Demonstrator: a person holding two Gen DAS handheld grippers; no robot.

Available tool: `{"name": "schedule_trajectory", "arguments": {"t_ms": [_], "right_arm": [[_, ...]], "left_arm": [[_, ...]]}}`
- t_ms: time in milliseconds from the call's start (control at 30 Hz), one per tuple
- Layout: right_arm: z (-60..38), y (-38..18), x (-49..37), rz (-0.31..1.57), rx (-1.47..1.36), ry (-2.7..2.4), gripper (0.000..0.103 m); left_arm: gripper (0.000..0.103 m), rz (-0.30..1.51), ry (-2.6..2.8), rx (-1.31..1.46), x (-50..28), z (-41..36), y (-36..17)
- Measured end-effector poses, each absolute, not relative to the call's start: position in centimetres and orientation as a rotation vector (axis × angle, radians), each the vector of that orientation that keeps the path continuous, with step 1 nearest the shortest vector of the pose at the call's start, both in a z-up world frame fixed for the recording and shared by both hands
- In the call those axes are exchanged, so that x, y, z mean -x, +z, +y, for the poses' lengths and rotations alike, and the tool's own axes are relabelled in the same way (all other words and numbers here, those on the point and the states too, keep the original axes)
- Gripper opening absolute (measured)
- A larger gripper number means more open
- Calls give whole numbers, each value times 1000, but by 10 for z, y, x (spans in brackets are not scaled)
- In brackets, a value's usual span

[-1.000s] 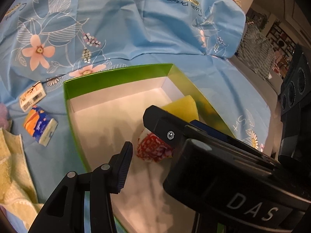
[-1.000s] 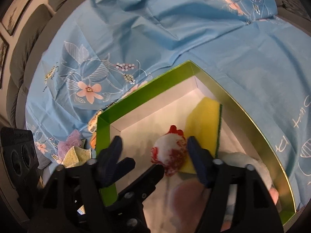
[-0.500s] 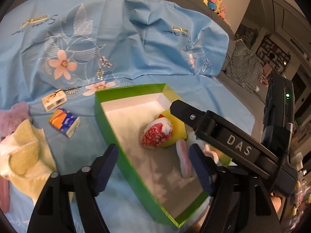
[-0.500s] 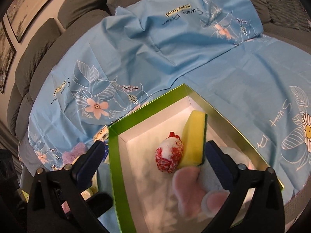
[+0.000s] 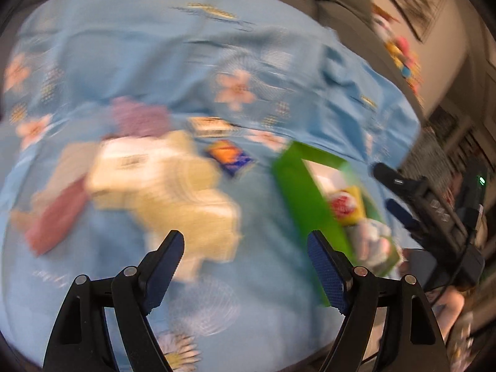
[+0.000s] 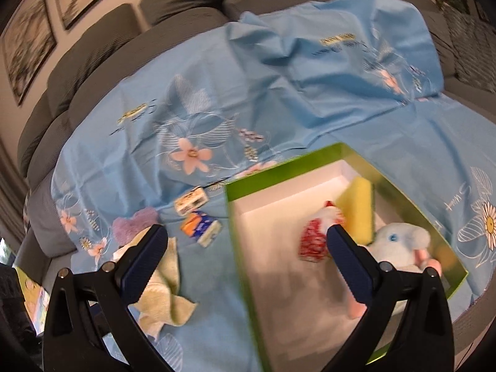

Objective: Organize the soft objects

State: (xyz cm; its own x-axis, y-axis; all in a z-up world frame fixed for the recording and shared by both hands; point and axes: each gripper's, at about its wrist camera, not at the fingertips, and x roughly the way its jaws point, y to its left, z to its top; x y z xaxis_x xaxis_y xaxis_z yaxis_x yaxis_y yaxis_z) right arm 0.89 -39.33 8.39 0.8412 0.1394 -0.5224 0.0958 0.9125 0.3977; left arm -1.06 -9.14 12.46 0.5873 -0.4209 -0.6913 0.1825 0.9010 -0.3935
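Note:
A green box (image 6: 279, 167) with a white inside lies on the blue flowered sheet. In it are a yellow sponge (image 6: 356, 214), a red-and-white soft ball (image 6: 316, 238) and a white plush bunny (image 6: 396, 241). My right gripper (image 6: 246, 231) hangs wide open above the box's left wall, holding nothing. The left wrist view is blurred. There my left gripper (image 5: 245, 238) is empty with its jaws opening, above the sheet between a yellow-green towel (image 5: 186, 192) and the green box (image 5: 297, 186).
Left of the box lie an orange-and-blue tissue pack (image 6: 200, 229), a small white carton (image 6: 190, 200), a purple fluffy piece (image 6: 133, 226) and the towel (image 6: 161, 282). A pink cloth (image 5: 55, 217) lies beside the towel. Grey sofa cushions (image 6: 186, 0) rise behind the sheet.
Both grippers drew back out of the box and opened, leaving the ball and the bunny inside. The left one swung left toward the towel pile.

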Motion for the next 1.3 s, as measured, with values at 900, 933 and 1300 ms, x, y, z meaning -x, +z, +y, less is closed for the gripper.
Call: {"name": "schedule_trajectory", "arguments": {"t_ms": [900, 933, 1300], "right_arm": [[-146, 47, -28, 834, -253, 572, 98], [-132, 44, -30, 845, -240, 584, 95], [-29, -9, -61, 1019, -99, 638, 71]], "left_arm": [[82, 933, 176, 490, 54, 116, 21], [82, 932, 169, 489, 55, 117, 21], [82, 893, 208, 532, 72, 155, 27]]}}
